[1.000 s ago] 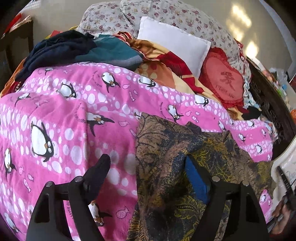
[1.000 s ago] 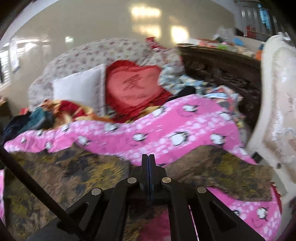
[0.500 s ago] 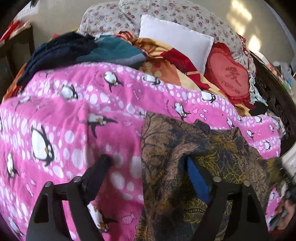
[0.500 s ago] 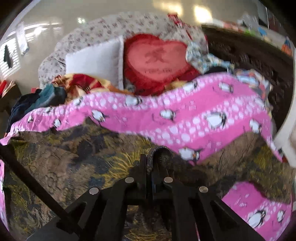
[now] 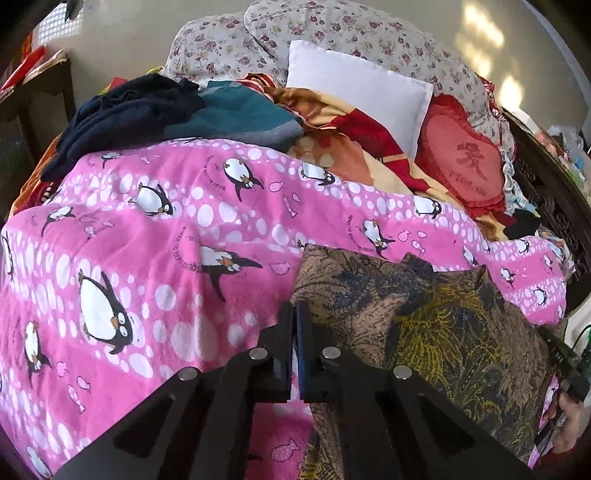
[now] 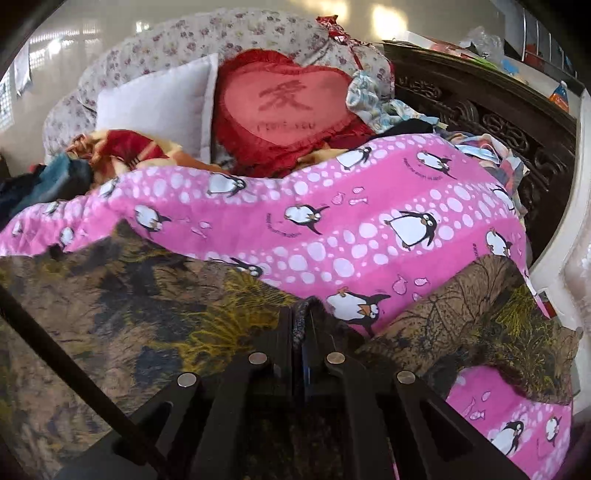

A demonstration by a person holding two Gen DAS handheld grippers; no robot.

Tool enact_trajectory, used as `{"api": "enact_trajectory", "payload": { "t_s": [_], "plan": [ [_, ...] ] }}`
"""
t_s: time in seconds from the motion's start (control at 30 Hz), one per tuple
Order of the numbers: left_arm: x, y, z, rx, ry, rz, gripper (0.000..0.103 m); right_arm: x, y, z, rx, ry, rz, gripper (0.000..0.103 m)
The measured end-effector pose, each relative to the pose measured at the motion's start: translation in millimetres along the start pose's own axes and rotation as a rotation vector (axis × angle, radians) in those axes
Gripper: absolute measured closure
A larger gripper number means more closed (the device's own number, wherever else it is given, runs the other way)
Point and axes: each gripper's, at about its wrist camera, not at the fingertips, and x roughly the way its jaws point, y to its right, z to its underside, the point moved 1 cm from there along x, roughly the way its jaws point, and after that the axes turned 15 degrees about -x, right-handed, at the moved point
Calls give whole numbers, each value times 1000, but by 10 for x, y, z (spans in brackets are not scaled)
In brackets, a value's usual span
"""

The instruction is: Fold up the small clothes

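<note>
The brown patterned garment (image 5: 424, 332), printed with dark blue and yellow foliage, lies spread over the pink penguin blanket (image 5: 166, 240) in the lower right of the left wrist view; in the right wrist view the garment (image 6: 129, 314) fills the lower left and reaches across to the lower right. The left gripper (image 5: 294, 325) sits at the bottom centre of its frame with its two black fingers pressed together at the garment's left edge, but whether any cloth is caught between them cannot be told. The right gripper (image 6: 295, 328) is clenched on a raised fold of the garment, and a ridge of brown fabric stands up between its fingertips at the bottom centre of its frame.

Behind the blanket in the left wrist view, a dark navy garment (image 5: 125, 110) and a teal cloth (image 5: 240, 114) are heaped at the upper left. A white pillow (image 5: 354, 92) leans against a floral cushion (image 5: 332, 33) at the top centre, and a red heart-shaped pillow (image 5: 465, 162) lies to its right. A red and orange blanket (image 5: 351, 147) is bunched below the white pillow. A carved dark wooden headboard (image 6: 480, 110) runs along the upper right of the right wrist view.
</note>
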Motion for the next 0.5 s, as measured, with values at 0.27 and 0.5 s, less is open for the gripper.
{"api": "enact_trajectory", "payload": {
  "t_s": [0.27,0.5],
  "plan": [
    [-271,78,60,-10,52,66,99,-584,139,35,55,115,-62,53],
    [-63,463,286,108,24,24,80,-756,-261,188,-86,102,-86,54]
  ]
}}
